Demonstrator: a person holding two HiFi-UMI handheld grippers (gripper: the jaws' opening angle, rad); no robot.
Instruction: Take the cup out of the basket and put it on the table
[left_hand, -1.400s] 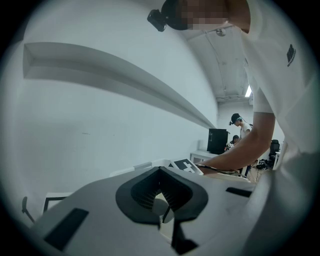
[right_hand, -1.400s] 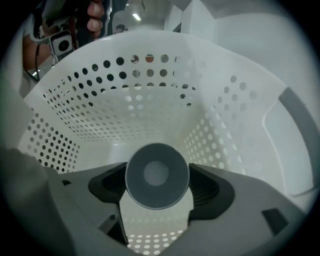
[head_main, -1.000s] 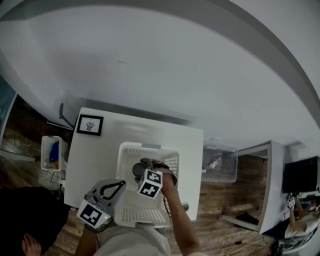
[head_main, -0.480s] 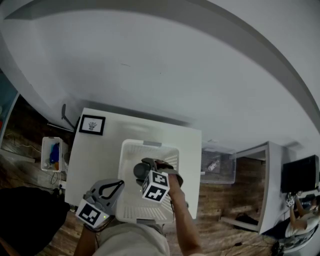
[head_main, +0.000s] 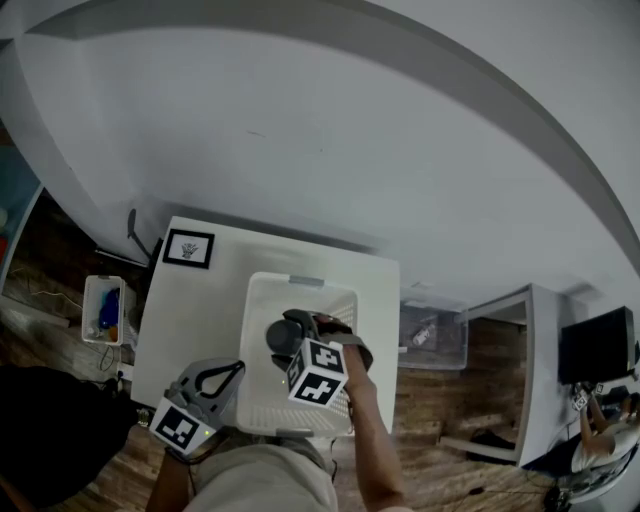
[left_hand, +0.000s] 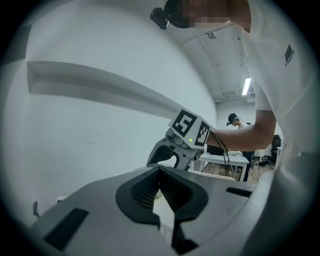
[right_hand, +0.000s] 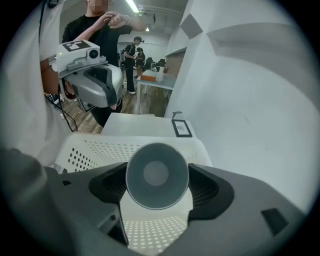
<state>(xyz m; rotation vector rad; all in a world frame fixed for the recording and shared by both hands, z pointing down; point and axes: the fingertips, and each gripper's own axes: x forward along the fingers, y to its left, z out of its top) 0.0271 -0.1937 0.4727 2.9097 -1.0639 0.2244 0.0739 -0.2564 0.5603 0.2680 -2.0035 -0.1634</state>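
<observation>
Mid lift-out, judging by cup position.

Nearest, lower left of head view: left gripper (head_main: 222, 375) parked low off the basket's near-left corner. Fingers (left_hand: 176, 194) pressed together, nothing between them. Looks idle.

Just beyond, bottom centre: right gripper (head_main: 292, 338) reaching forward, forearm stretched over the basket's near edge, marker cube facing up. Fingers (right_hand: 210, 192) clenched on cup (right_hand: 156, 175), one pad per side. Round end turned back at the gripper camera, probably the mouth, so held on its side rather than upright.

Holding cup over the inside of the basket (head_main: 300, 284), with perforated floor showing below it in the right gripper view. Judged off the floor, around rim height. Can't tell if fully clear of the rim.

Under that: white bench (head_main: 195, 320), bare at the left, with the basket right of centre. Small framed card (head_main: 188, 248) at the far-left corner.

Next, as a guess: raise until clear of the rim, carry left over bare bench, rotate wrist to stand cup upright, lower, let go. Watch for a rim snag, and for the left gripper sitting close to that path.
</observation>
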